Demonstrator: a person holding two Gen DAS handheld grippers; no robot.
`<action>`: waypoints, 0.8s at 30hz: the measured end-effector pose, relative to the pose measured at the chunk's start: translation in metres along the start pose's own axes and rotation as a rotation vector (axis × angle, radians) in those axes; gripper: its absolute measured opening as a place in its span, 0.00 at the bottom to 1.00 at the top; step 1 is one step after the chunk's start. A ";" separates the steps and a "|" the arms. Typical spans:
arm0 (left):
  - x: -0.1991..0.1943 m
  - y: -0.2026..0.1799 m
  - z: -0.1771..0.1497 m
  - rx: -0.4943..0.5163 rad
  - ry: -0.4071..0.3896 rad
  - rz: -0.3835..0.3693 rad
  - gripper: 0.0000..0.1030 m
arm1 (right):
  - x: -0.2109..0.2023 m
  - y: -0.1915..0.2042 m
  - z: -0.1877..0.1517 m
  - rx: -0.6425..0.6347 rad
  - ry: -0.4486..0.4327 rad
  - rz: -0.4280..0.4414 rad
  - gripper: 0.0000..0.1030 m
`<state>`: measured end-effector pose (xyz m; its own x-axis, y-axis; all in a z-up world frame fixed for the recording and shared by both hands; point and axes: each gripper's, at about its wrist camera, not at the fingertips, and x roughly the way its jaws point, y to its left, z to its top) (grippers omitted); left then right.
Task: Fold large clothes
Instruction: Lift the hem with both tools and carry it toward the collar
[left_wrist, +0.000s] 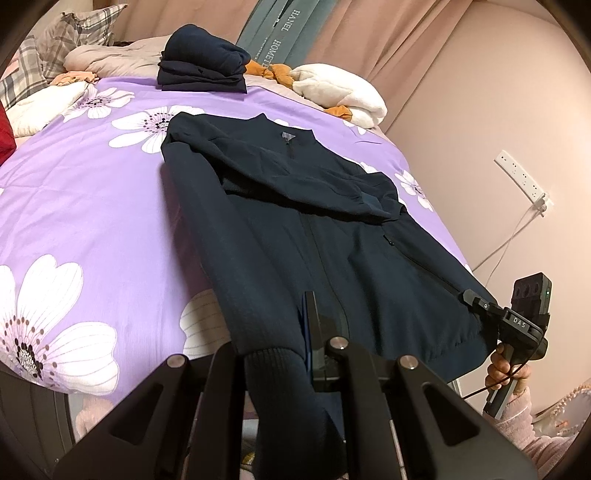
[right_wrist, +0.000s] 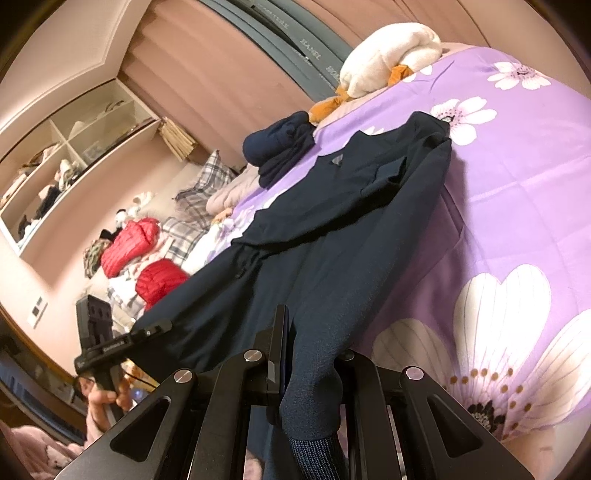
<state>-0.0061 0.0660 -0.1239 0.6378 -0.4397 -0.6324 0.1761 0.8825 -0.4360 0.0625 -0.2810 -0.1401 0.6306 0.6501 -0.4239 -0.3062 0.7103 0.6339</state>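
Jacket (left_wrist: 314, 229), dark navy, lies face up on the purple flowered bedspread (left_wrist: 92, 206), collar away from me and hem at the near edge. One sleeve is laid across the chest, while the other runs straight down the side toward me. My left gripper (left_wrist: 291, 332) is pinched on that long sleeve just above its ribbed cuff (left_wrist: 275, 365), which hangs off the bed edge. I hold it there, I think, so I can carry the sleeve inward without dragging the body.

Seen from the left wrist, my right gripper (left_wrist: 471, 297) is closed on the far hem corner, pinning that side so the cloth stays taut and flat between my hands. The right wrist camera shows navy fabric clamped and draping between its own fingers too.

A folded navy pile (left_wrist: 203, 59) sits beyond the collar, well apart, likely where finished pieces go. I judge the fold is at an early stage, with the body not yet doubled over.
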 end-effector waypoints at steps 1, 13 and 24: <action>0.000 0.000 0.000 0.001 0.000 -0.001 0.08 | 0.000 0.000 0.000 -0.002 0.000 0.002 0.12; -0.009 -0.007 0.001 0.022 -0.003 -0.013 0.08 | -0.007 0.004 0.004 -0.035 -0.008 0.039 0.12; -0.012 -0.007 0.003 0.034 -0.003 -0.023 0.08 | -0.012 0.006 0.008 -0.069 -0.010 0.075 0.12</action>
<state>-0.0127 0.0661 -0.1114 0.6358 -0.4591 -0.6205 0.2155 0.8775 -0.4284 0.0586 -0.2862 -0.1262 0.6109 0.6996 -0.3707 -0.4009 0.6771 0.6171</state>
